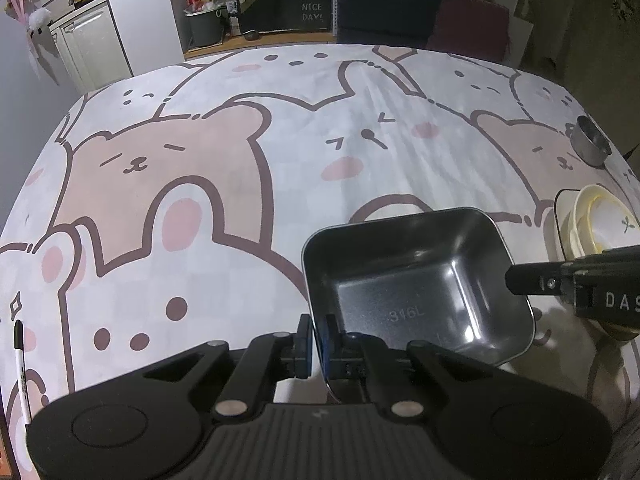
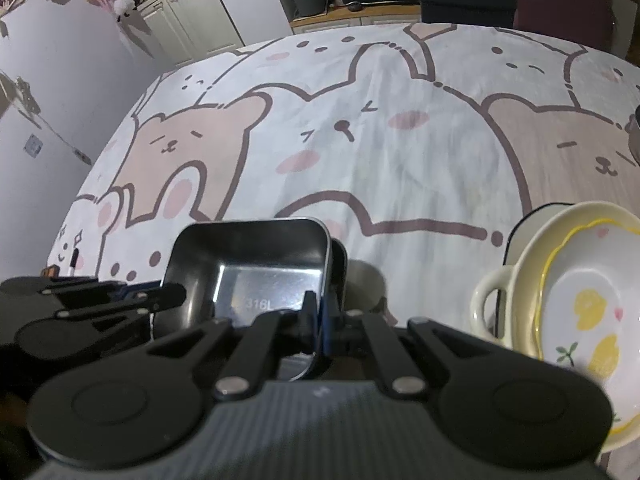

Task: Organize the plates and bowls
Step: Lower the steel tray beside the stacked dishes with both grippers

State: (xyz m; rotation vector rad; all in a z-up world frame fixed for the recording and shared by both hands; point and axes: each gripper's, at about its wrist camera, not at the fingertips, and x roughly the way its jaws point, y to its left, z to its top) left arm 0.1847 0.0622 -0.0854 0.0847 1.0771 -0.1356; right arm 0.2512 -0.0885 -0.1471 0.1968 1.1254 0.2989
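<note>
A square steel bowl (image 1: pixel 420 280) stamped 316L is held over the bear-print tablecloth by both grippers. My left gripper (image 1: pixel 318 332) is shut on its near left rim, one finger inside the wall and one outside. In the left wrist view the right gripper (image 1: pixel 516 280) comes in from the right and is shut on the opposite rim. The right wrist view shows the same bowl (image 2: pixel 256 248) with the right gripper (image 2: pixel 318 312) pinching its wall and the left gripper (image 2: pixel 172 294) on its left side. A second steel rim (image 2: pixel 340 260) shows just behind and beneath it.
A stack of cream dishes (image 1: pixel 592 224) sits to the right, topped by a flower-shaped plate (image 2: pixel 592 300) above a handled dish (image 2: pixel 492 296). A small round steel bowl (image 1: pixel 592 140) stands farther back right. A pen (image 1: pixel 20 360) lies at the table's left edge.
</note>
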